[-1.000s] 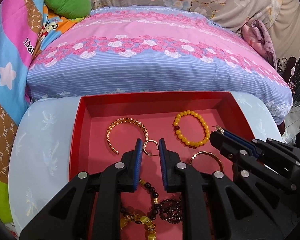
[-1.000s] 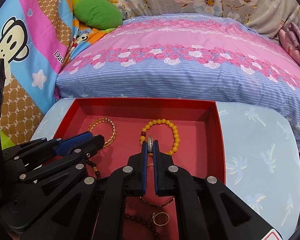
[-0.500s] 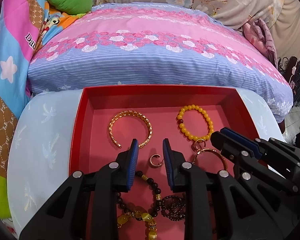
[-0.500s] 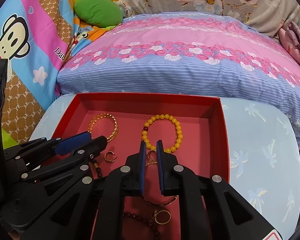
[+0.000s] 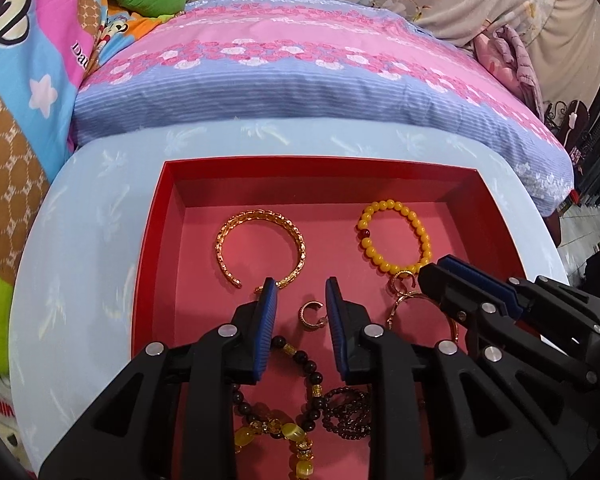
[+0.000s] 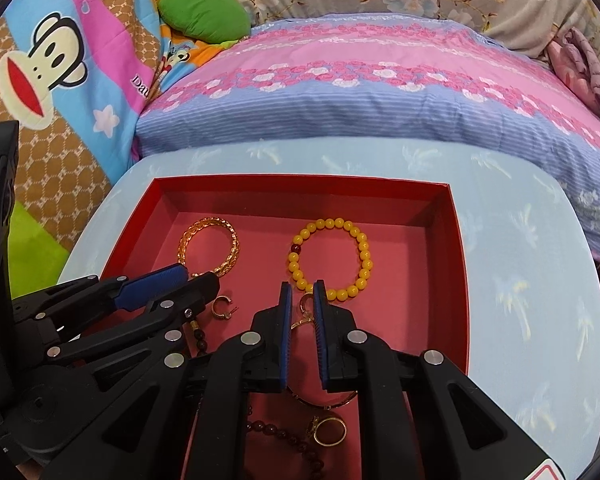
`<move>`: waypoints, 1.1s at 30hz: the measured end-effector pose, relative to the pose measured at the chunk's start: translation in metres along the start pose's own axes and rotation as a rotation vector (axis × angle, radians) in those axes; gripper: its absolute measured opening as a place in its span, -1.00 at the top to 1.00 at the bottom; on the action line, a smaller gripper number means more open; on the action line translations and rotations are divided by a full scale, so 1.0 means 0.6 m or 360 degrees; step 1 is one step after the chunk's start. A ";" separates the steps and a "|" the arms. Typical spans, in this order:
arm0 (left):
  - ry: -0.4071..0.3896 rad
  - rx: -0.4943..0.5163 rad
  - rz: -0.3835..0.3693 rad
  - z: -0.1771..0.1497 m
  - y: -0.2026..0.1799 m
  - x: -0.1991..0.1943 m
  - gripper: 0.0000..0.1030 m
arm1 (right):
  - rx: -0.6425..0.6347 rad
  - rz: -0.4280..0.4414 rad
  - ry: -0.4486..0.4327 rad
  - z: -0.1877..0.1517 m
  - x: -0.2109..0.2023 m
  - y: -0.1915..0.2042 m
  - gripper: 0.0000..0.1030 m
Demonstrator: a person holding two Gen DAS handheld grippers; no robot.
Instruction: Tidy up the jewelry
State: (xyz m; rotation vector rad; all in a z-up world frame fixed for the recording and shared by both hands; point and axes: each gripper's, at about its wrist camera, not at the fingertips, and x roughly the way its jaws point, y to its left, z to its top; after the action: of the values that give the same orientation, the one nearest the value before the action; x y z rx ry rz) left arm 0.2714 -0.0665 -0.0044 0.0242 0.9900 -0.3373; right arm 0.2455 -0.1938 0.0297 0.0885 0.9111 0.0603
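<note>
A red tray (image 5: 152, 240) (image 6: 458, 280) holds the jewelry. My left gripper (image 5: 300, 292) is open and empty, with a small gold hoop earring (image 5: 311, 315) (image 6: 221, 307) lying on the tray floor between its fingers. My right gripper (image 6: 299, 292) (image 5: 432, 276) is open, with a second gold earring (image 6: 306, 306) (image 5: 400, 284) lying between its fingers by the yellow bead bracelet (image 5: 396, 236) (image 6: 332, 258). A gold cuff bangle (image 5: 260, 248) (image 6: 210, 246) lies at the left. A thin gold bangle (image 5: 420, 308), dark bead strings (image 5: 312, 380) and a gold ring (image 6: 329, 431) lie nearer me.
The tray sits on a light blue table (image 5: 80, 240) (image 6: 520, 280). Behind it is a bed with a pink and blue floral cover (image 5: 300, 60) and a green cushion (image 6: 204, 12). The two grippers are side by side over the tray.
Both grippers have opened and let go of their earrings, which now lie on the tray floor. Both have pulled back toward me and risen a little.
</note>
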 end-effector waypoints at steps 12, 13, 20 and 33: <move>-0.0070 0.0015 0.0107 -0.070 -0.022 -0.085 0.52 | 0.0005 -0.0019 -0.0008 -0.079 -0.083 0.019 0.52; -0.0078 0.0011 0.0127 -0.073 -0.023 -0.093 0.46 | -0.0005 -0.0031 -0.0020 -0.083 -0.092 0.023 0.50; -0.0109 0.0005 0.0238 -0.098 -0.020 -0.135 -0.04 | 0.0036 -0.0083 -0.0032 -0.106 -0.133 0.020 0.23; -0.0134 -0.0043 0.0314 -0.131 -0.018 -0.173 -0.56 | 0.0085 -0.0170 -0.0092 -0.129 -0.181 0.006 -0.31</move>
State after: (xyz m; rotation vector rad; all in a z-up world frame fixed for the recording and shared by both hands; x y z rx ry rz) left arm 0.1524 -0.0353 0.0389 0.0822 0.9004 -0.1431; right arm 0.1177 -0.1963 0.0685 0.0907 0.8581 -0.0659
